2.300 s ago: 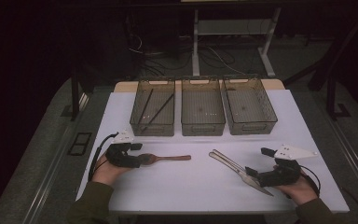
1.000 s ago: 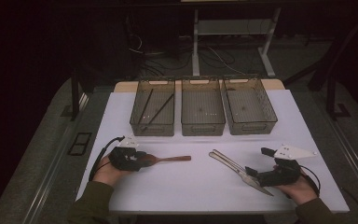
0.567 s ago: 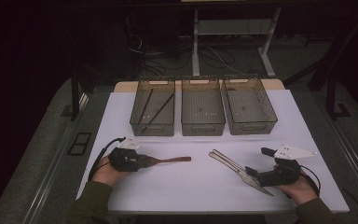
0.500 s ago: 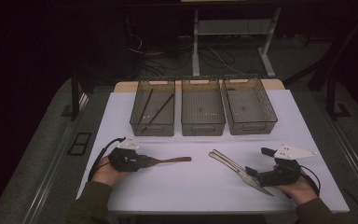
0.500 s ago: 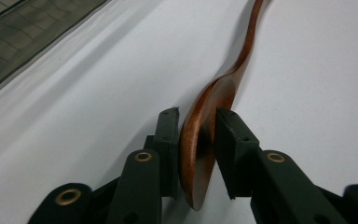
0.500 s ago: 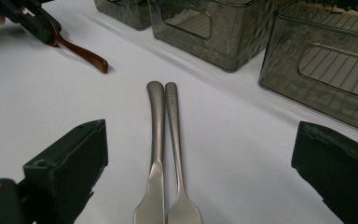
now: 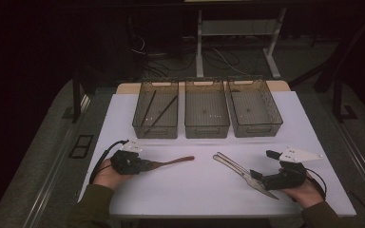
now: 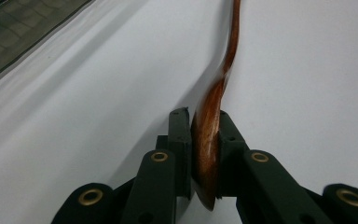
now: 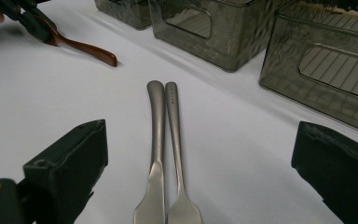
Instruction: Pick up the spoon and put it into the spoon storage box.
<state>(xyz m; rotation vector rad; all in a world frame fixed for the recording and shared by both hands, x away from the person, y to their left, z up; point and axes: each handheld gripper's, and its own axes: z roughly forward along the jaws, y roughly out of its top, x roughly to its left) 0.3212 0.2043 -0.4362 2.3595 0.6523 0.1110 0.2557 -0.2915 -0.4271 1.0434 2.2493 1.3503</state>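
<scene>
A brown wooden spoon (image 7: 173, 161) lies on the white table (image 7: 195, 190), left of centre. My left gripper (image 7: 145, 165) is shut on its near end; its jaws have just been closing, and in the left gripper view both pads press the wood (image 8: 223, 79). Two metal cutlery pieces (image 7: 233, 167) lie side by side right of centre. My right gripper (image 7: 256, 179) stands open around their near ends. In the right gripper view the handles (image 9: 164, 116) run away between the wide jaws, untouched.
Three dark see-through bins stand in a row at the back: the left bin (image 7: 155, 130) holds thin dark sticks, with the middle bin (image 7: 206, 131) and right bin (image 7: 256, 129) beside it. The table's front edge is close to both hands.
The left gripper has closed on the wooden spoon's end. Both hands, the spoon and the metal cutlery have stayed where they were.
</scene>
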